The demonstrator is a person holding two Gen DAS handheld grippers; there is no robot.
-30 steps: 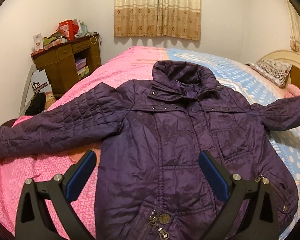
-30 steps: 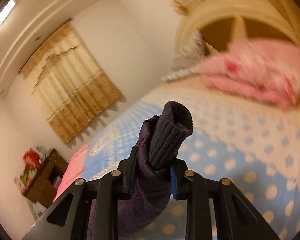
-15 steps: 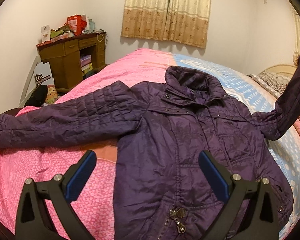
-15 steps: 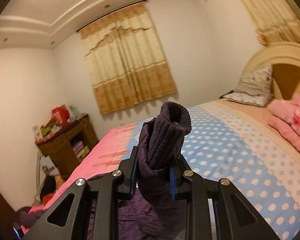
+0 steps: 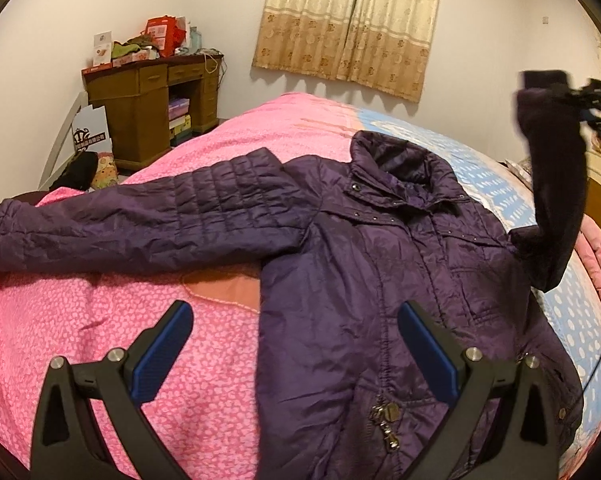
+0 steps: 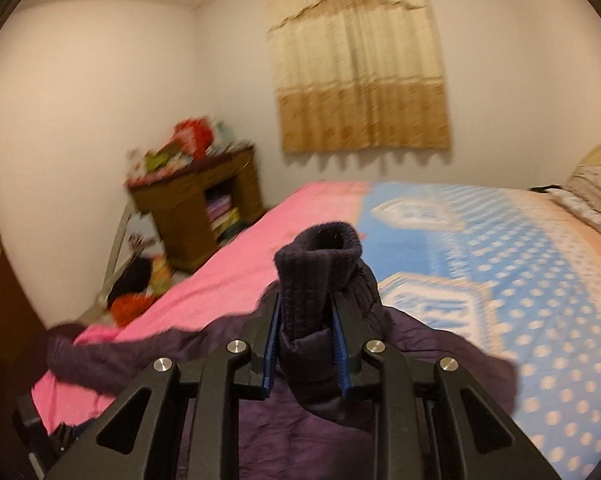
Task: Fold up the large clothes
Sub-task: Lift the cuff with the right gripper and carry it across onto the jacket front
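Observation:
A purple quilted jacket (image 5: 364, 280) lies front up on the bed, collar toward the far wall, one sleeve (image 5: 132, 228) stretched out flat to the left. My right gripper (image 6: 305, 340) is shut on the knit cuff (image 6: 318, 264) of the other sleeve and holds it lifted in the air. In the left wrist view that raised sleeve (image 5: 556, 184) hangs at the right, with the right gripper (image 5: 580, 100) at its top. My left gripper (image 5: 296, 344) stands open over the jacket's lower left edge, nothing between its blue pads (image 5: 162, 354).
The bed (image 5: 100, 340) has a pink cover on the left and a blue dotted one (image 6: 520, 280) on the right. A brown desk (image 5: 148, 100) piled with clutter stands by the far wall. Curtains (image 5: 352, 20) hang behind. Pillows (image 6: 592, 196) lie at the headboard.
My right gripper has swung the sleeve cuff up off the bed and toward the jacket's body, turning from the headboard to face the desk. The left gripper drifted slightly left.

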